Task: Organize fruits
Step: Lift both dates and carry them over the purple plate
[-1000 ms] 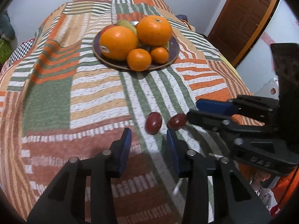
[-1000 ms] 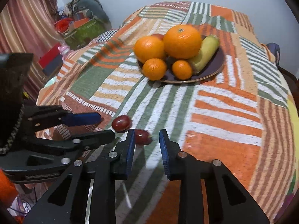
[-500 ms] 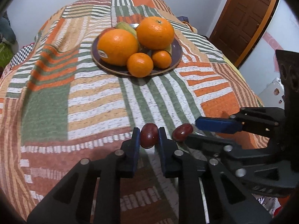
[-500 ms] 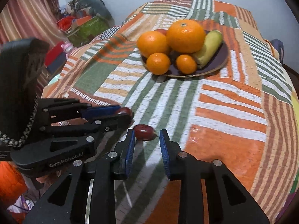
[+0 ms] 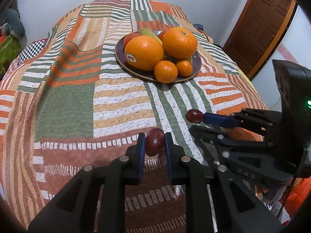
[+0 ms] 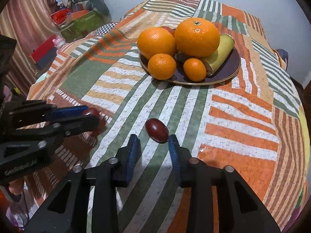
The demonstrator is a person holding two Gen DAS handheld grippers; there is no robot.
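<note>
Well ahead of both sets of fingers, on the striped bedspread (image 5: 120,104): a plate (image 6: 229,71) of oranges, one big orange (image 5: 143,52) stickered, print unreadable. Nearer, left gripper (image 5: 155,142) clamped on a red grape (image 5: 155,140). Right gripper (image 6: 153,143) narrowly parted, second grape (image 6: 157,130) touching its right fingertip (image 6: 172,141), not pinched.

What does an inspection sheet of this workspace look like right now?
Surface: striped patchwork cloth over the table.
Job's things: plate holding oranges and a banana; two dark red fruits off the plate.
Clutter: nothing seen on the cloth.
Grippers: left tool shut on one red fruit; right tool open, the other red fruit at its tips, on the cloth.
Cables: nothing seen.
Surroundings: wooden door; piled boxes beside a striped curtain.
</note>
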